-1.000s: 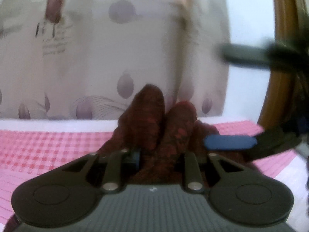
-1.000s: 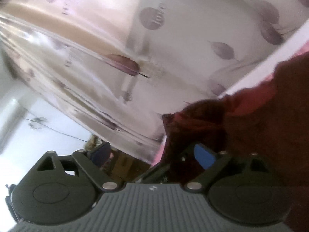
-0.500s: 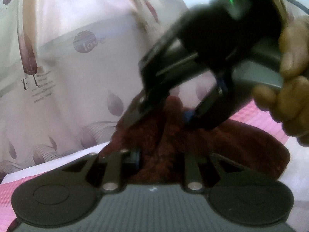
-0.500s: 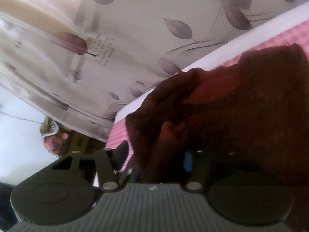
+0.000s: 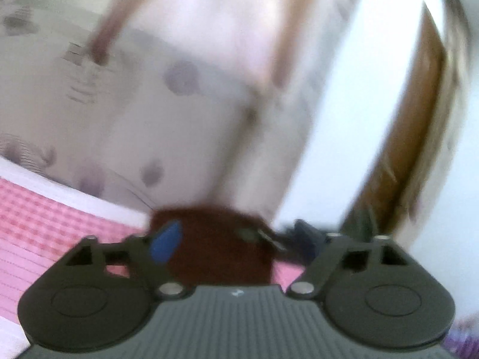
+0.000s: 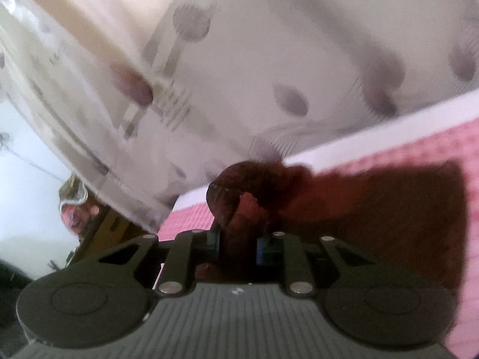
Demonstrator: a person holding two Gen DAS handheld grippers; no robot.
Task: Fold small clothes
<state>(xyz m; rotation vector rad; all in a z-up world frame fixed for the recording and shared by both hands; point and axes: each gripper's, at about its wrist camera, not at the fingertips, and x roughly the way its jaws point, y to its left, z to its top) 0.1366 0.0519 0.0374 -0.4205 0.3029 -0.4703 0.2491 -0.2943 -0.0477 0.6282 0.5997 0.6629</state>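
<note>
A small dark maroon garment [image 6: 374, 209] lies on the pink checked cloth [image 6: 449, 137]. My right gripper [image 6: 238, 242] is shut on a bunched edge of the garment, which rises between the blue pads. In the left wrist view my left gripper [image 5: 236, 239] is open, its fingers spread wide. The maroon garment [image 5: 215, 251] sits between and just beyond them, not pinched. The view is blurred.
A pale curtain with purple leaf prints [image 5: 155, 95] hangs behind the surface. A white edge [image 6: 374, 137] borders the pink cloth [image 5: 45, 209]. A brown wooden door frame [image 5: 413, 137] stands at the right of the left wrist view.
My left gripper has opened and let go of the garment. My right gripper has closed on it and drawn it flatter over the cloth. The right gripper has left the left wrist view.
</note>
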